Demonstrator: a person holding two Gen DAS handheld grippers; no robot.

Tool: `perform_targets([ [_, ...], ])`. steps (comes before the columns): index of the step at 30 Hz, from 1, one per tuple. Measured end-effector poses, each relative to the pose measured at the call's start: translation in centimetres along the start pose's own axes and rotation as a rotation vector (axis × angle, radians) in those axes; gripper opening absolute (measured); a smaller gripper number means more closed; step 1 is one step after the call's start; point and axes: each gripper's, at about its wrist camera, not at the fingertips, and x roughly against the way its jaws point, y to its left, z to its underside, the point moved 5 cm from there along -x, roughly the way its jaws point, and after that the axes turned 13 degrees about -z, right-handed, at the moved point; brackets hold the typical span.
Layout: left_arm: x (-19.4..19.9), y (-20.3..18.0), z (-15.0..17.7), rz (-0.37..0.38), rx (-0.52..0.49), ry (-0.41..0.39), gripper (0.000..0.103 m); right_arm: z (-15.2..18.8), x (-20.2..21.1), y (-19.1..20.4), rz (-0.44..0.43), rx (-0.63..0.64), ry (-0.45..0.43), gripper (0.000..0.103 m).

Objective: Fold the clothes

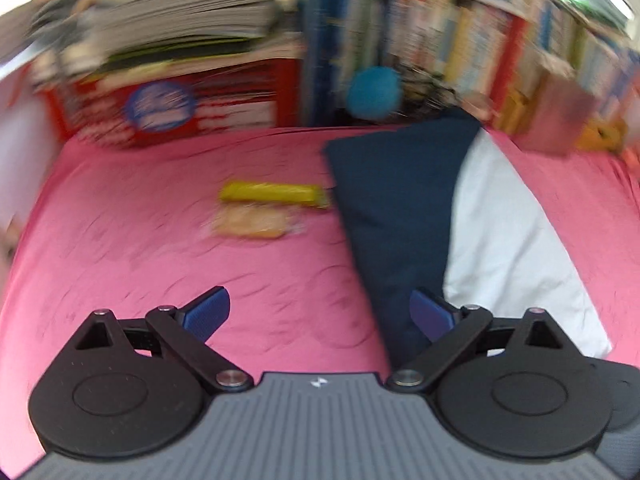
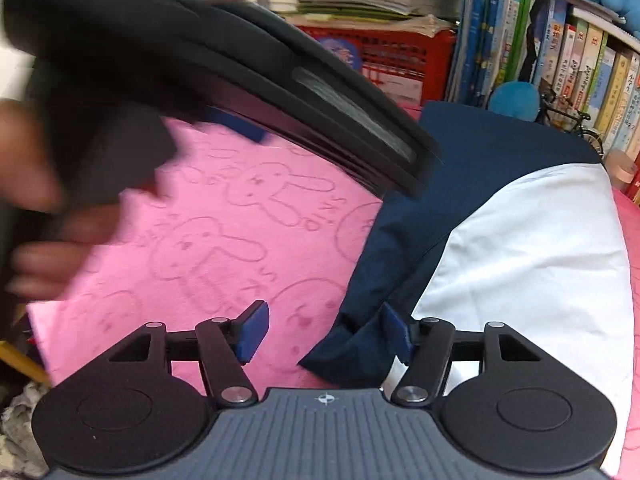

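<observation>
Left gripper [image 1: 319, 312]: jaws spread wide, nothing between them; pink blanket shows in the gap, and the right-hand pad sits over the dark edge of the garment w/o pinching it. Right gripper [image 2: 325, 332]: jaws also apart, released; a navy corner of the garment [image 2: 472, 240] lies just inside the gap, close to the right pad, not gripped.

In the right wrist view the left gripper's body crosses the upper left, blurred, w/ the person's hand [image 2: 32, 184] on it.

Risks from here, as a judgement: if the right jaws close as they stand, they likely catch only the loose navy corner, maybe just one layer, so the fold drags unevenly; they could also nip the pink blanket [image 1: 160, 248] along w/ the cloth, since it lies directly beneath. The two tools are close, so a clash is possible. The yellow packet [image 1: 274, 193] and a pale wrapper just below it lie beside the garment's left edge; a fold swung that way could land on them.

Garment: navy and white panels, thin soft fabric, lying mostly flat on the blanket, running from the near edge toward the bookshelf [image 2: 580, 60]; navy side left, white right; near corner rumpled. Type of garment unclear.
</observation>
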Motion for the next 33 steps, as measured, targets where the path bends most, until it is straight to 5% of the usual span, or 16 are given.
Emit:
perform_targets([
  [4, -1.2, -2.0, 1.2, 0.0, -0.076, 0.021, 0.098, 1.4, 4.2, -1.7, -0.034, -0.066, 0.0, 0.063],
  [9, -2.5, -2.0, 3.6, 0.007, -0.079, 0.08, 0.101, 2.7, 9.3, -6.5, 0.058, -0.191, -0.017, 0.063],
  [12, -2.9, -1.8, 4.2, 0.003, -0.076, 0.089, 0.102, 0.8, 10.7, -10.3, 0.14, -0.232, -0.099, 0.063],
  [16, -3.0, -1.8, 4.4, -0.005, -0.082, 0.094, 0.103, -4.2, 7.2, -14.2, 0.187, -0.154, -0.145, 0.059],
  [22, -3.7, -1.6, 4.9, -0.001, -0.072, 0.101, 0.103, -9.4, -2.3, -19.3, 0.18, -0.16, -0.076, 0.057],
  [33, -4.1, -0.1, 5.4, 0.032, 0.04, 0.132, 0.103, -12.0, -7.9, -21.8, 0.249, -0.087, -0.077, 0.073],
])
